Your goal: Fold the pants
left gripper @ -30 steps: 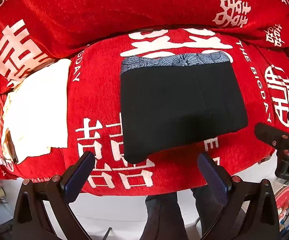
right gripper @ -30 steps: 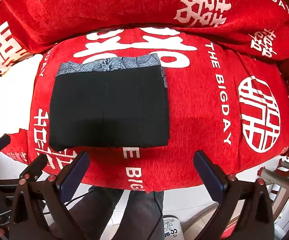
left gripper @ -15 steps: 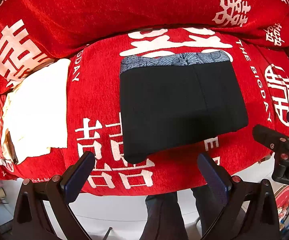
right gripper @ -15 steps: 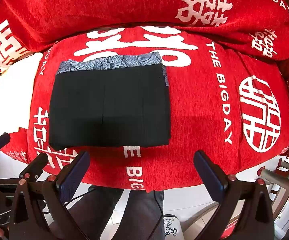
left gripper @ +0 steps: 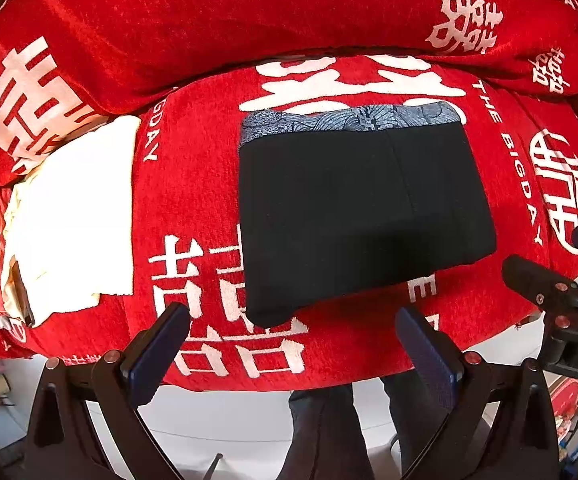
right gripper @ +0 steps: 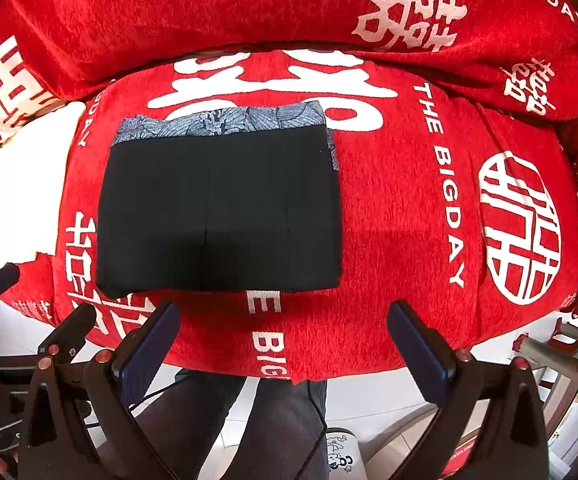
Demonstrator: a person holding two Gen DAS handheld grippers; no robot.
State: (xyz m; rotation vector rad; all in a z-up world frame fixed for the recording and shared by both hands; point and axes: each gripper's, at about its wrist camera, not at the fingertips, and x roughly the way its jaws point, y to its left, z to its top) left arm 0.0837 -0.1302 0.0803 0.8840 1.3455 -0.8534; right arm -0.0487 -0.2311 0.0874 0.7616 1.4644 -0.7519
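Note:
The black pants (left gripper: 361,216) lie folded into a flat rectangle on the red cover, with a blue-grey patterned band along the far edge. They also show in the right wrist view (right gripper: 221,208). My left gripper (left gripper: 293,348) is open and empty, held near the front edge of the cover, below the pants' front left corner. My right gripper (right gripper: 285,344) is open and empty, just in front of the pants' front edge. Neither touches the pants. The right gripper shows at the right edge of the left wrist view (left gripper: 561,292).
The red cover with white characters (right gripper: 429,216) drapes a seat and a raised back cushion (left gripper: 249,20). A cream folded cloth (left gripper: 73,216) lies at the left. The person's legs (right gripper: 249,428) and white floor are below the front edge.
Almost nothing has changed. Both grippers stay open and hover in place, with only a slight drift of the views.

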